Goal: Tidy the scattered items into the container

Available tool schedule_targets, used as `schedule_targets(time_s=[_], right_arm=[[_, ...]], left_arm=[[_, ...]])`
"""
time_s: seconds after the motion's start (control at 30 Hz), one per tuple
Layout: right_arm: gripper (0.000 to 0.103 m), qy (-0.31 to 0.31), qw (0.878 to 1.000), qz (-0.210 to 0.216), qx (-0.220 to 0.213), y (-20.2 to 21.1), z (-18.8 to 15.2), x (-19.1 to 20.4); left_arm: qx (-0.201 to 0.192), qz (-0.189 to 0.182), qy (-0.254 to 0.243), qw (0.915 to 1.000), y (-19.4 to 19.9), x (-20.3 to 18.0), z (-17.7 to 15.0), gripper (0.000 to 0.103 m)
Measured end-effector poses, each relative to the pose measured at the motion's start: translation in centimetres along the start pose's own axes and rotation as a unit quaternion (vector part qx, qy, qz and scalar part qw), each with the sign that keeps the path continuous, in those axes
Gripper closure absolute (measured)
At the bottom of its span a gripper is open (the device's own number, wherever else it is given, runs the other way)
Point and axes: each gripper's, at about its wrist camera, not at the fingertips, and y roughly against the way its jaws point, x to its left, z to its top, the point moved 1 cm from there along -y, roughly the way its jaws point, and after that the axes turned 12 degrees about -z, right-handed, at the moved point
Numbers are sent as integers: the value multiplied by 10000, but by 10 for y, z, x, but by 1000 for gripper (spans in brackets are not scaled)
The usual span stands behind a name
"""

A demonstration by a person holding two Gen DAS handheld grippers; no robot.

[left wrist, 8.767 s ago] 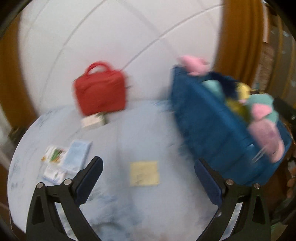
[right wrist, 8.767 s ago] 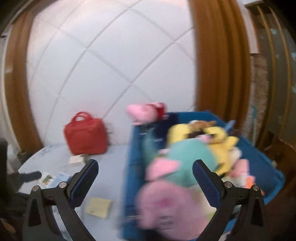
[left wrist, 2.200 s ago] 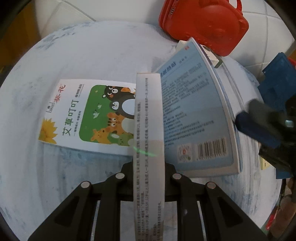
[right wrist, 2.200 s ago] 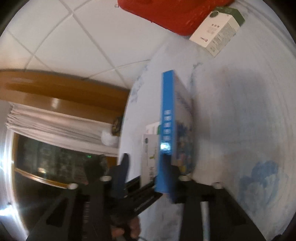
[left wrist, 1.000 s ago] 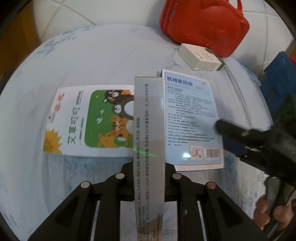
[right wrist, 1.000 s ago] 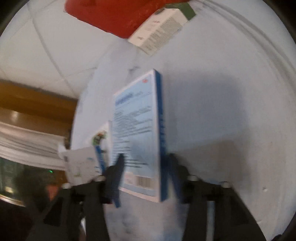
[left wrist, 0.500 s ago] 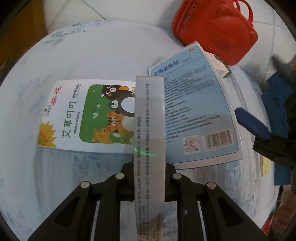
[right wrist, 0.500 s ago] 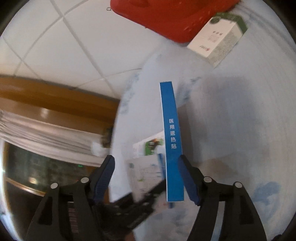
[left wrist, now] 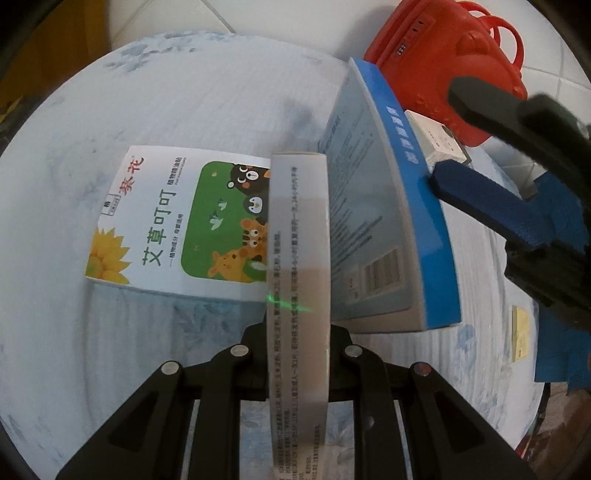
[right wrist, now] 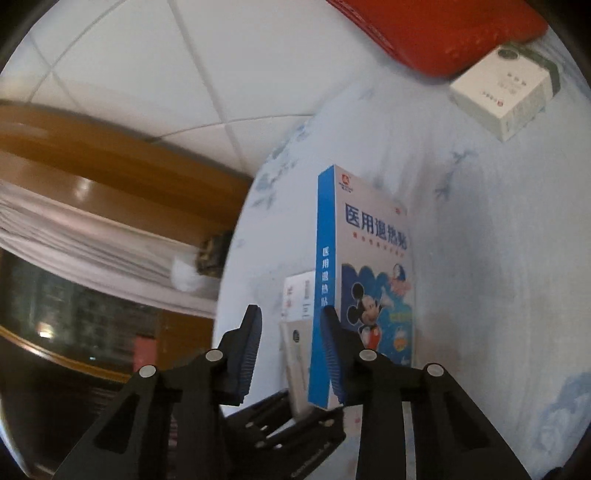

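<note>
My left gripper (left wrist: 298, 332) is shut on a thin white box (left wrist: 298, 280) held on edge above the table. A flat white and green cartoon box (left wrist: 177, 221) lies on the table beneath it. A blue medicine box (left wrist: 391, 221) stands tilted on its edge to the right. My right gripper (right wrist: 291, 339) is open; its right finger (right wrist: 332, 354) touches the blue box (right wrist: 365, 288), whose spine sits between the jaws. The red bag (left wrist: 447, 62) stands at the back, with a small white carton (left wrist: 439, 140) beside it.
The round table has a pale blue cloth (left wrist: 184, 92). A yellow notepad (left wrist: 521, 332) lies at the right, near the blue container's edge (left wrist: 557, 362). The white carton (right wrist: 506, 92) and red bag (right wrist: 436, 33) show at the top of the right wrist view.
The blue box has tipped up from leaning flat to standing steeply on edge, pushed by my right gripper. The right jaws stay open around its spine. My left gripper still holds the white box.
</note>
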Motion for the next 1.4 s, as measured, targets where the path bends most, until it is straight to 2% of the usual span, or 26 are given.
schedule_targets(time_s=[0.3, 0.5, 0.53, 0.6, 0.67, 0.8, 0.9, 1.0, 1.13, 1.27, 1.4], right_arm=[[70, -140, 9996, 194, 132, -13, 1, 6], [68, -119, 9995, 96, 270, -22, 0, 8], [64, -77, 9996, 13, 282, -22, 0, 9], [54, 138, 9997, -208, 44, -13, 1, 12], [37, 309, 9978, -546, -204, 2, 7, 10], [36, 860, 9836, -1572, -193, 5, 11, -3], [36, 1502, 9668, -2056, -212, 4, 0, -8], [36, 1699, 9583, -2291, -139, 0, -8, -18], [36, 1700, 9556, -2405, -89, -8, -9, -25], [35, 1642, 9560, -2432, -15, -21, -4, -34], [34, 1376, 9644, -2257, -19, -23, 7, -45]], left_arm=[[-176, -69, 248, 9995, 9, 8, 3, 86], [-110, 258, 122, 9995, 0, 3, 4, 86], [-111, 246, 125, 9996, -1, 3, 4, 86], [-113, 222, 132, 9996, -5, 4, 4, 86], [-107, 249, 103, 9996, -7, 4, 5, 86], [-111, 196, 150, 9996, -10, 3, 6, 86], [-113, 216, 88, 9997, -13, 3, 8, 86], [-107, 269, 83, 9995, -17, 2, 8, 86], [-110, 384, 84, 9992, -7, 0, 6, 86], [-196, 539, 151, 9982, -1, 9, 7, 86], [-301, 697, 240, 9968, 6, 22, 9, 86]])
